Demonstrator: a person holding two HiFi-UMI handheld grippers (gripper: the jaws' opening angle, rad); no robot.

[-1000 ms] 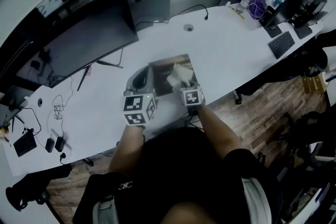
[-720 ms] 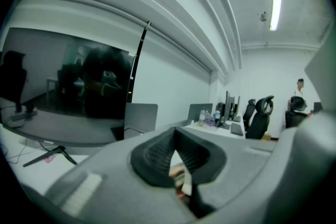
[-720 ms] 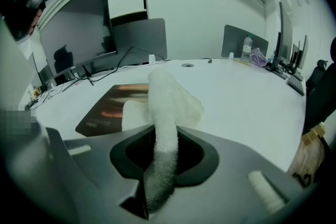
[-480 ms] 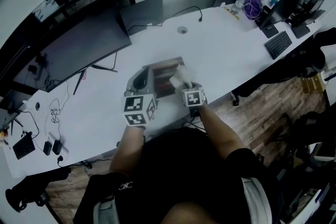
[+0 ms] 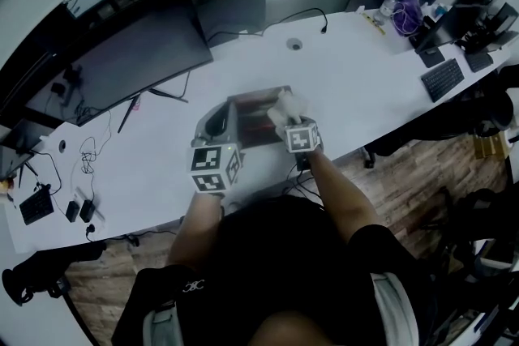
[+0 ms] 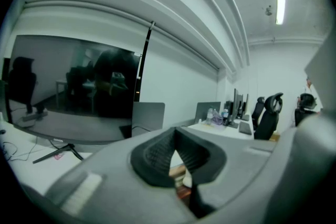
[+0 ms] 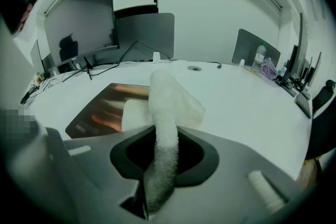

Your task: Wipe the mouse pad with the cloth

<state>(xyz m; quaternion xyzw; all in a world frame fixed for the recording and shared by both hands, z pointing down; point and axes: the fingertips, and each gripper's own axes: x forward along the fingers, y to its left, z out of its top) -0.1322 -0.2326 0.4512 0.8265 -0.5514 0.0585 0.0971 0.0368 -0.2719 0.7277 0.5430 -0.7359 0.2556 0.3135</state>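
Cloth [image 7: 174, 101], pinched in right gripper [image 7: 160, 165], touches mouse pad [image 7: 94, 113].

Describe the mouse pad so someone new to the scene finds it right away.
On the long white desk, just right of the big dark monitor, the mouse pad lies flat near the front edge. It's the only dark rectangle with reddish streaks, and the white cloth rests on its right part.

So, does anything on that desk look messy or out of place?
Nothing looks spilled or broken. The only untidy thing is the cloth, bunched up in the right gripper over the right side of the mouse pad.
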